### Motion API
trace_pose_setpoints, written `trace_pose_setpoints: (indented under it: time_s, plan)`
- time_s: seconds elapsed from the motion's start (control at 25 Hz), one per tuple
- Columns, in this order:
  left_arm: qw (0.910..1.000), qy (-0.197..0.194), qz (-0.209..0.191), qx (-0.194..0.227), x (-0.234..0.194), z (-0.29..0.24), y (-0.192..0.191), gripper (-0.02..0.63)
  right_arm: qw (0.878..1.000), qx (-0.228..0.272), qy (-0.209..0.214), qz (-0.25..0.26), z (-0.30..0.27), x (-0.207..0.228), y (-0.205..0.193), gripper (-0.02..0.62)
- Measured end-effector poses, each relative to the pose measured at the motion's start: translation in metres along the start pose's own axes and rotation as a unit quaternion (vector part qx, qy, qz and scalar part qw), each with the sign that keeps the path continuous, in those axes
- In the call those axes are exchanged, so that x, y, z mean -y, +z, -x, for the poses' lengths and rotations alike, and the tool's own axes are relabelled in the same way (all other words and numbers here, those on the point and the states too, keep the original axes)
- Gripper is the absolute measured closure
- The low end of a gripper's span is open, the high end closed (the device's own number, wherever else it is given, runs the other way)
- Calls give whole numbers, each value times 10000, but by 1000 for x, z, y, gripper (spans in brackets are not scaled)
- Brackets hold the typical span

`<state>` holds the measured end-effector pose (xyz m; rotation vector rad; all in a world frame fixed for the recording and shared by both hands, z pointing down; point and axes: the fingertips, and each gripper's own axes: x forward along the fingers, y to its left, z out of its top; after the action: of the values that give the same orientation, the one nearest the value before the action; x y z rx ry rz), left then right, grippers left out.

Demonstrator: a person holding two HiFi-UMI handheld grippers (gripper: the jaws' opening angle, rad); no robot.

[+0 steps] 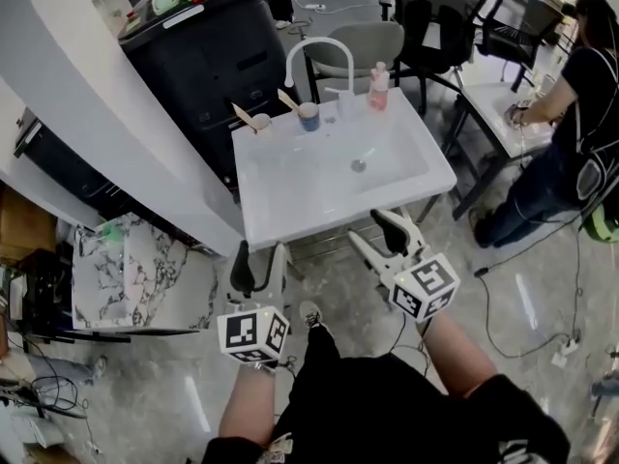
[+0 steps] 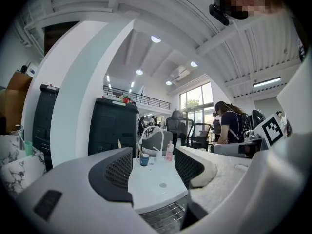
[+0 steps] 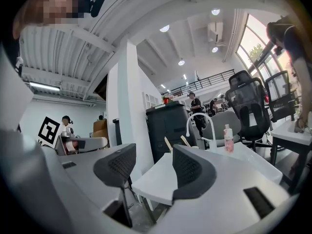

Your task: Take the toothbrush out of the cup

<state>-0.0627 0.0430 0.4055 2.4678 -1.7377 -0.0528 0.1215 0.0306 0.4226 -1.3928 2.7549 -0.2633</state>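
A blue cup (image 1: 309,116) holding a wooden-handled toothbrush (image 1: 288,100) stands on the back rim of the white sink (image 1: 290,216), beside the arched white faucet (image 1: 319,54). To its left stands a pale cup (image 1: 260,122) with another toothbrush. My left gripper (image 1: 259,269) and right gripper (image 1: 387,243) hover in front of the sink's near edge, both open and empty. In the left gripper view the blue cup (image 2: 144,160) shows far off between the open jaws of the left gripper (image 2: 153,172). In the right gripper view the right gripper (image 3: 153,172) is open, with the toothbrush (image 3: 185,140) beyond it.
A pink bottle (image 1: 378,87) and a clear glass (image 1: 345,104) stand right of the faucet. A black cabinet (image 1: 208,37) is behind the sink, with chairs (image 1: 435,17) at the back right. A person (image 1: 571,114) stands at a side table on the right. A marble-patterned stand (image 1: 126,269) is at left.
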Motion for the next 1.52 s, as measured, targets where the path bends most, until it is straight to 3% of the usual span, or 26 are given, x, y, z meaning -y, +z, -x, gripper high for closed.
trace_pose_setpoints:
  time_s: [0.32,0.76,1.16,1.52]
  plan:
    - [9998,-135,125,-60,-67,-75,6,356,9996,-146,-254,-19,-90,27,5,357]
    - [9991,-342,257,-64,-165,-148,22,356,9986,-162,-507,43,-214,32,19,348]
    - [9971,-661,350,-141,-190,-192,18,356,9971,-265,-691,161,-267,45,18,345]
    - [9975,-585,369,-174,-184,-217,13,356,9975,-340,-568,255,-284,72,17,345]
